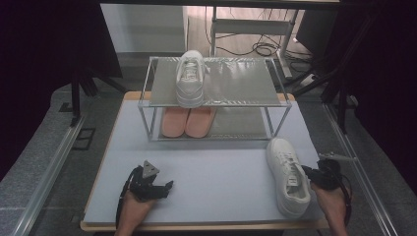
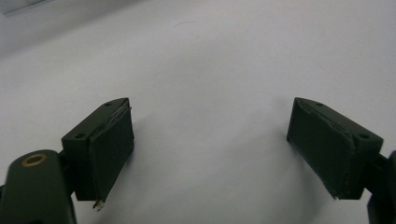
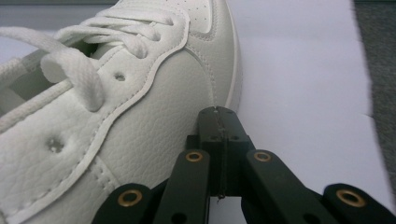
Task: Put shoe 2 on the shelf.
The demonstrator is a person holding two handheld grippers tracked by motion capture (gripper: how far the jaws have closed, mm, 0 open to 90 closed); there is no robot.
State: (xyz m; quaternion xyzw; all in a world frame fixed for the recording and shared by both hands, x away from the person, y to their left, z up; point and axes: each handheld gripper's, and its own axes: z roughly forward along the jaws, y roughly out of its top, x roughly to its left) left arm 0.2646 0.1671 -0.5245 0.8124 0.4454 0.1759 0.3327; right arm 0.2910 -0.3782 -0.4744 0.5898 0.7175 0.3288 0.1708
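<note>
Two hand-held grippers are in my hands, both low over the near part of the pale counter (image 1: 206, 172). At the counter's far side stands a metal rack (image 1: 216, 91) with two shelves; a white shoe (image 1: 190, 78) sits on the top shelf with its toe toward me, and a pair of pink shoes (image 1: 188, 121) sits on the lower shelf.

Nearer to me, on the right of the counter, lies a second white shoe (image 1: 287, 174), toe pointing away from me and heel near the front edge. A small dark label shows on its tongue, too small for me to read.

My left forearm comes in from the bottom edge, and my left hand-held gripper (image 1: 156, 186) lies low near the front left of the counter, pointing right, well apart from the shoe. Its jaws stand wide apart with bare counter between them.

My right hand-held gripper (image 1: 307, 171) points left at the outer side of the near white shoe. Its jaws are pressed together with nothing between them, their tips at the shoe's side, just above the sole.
</note>
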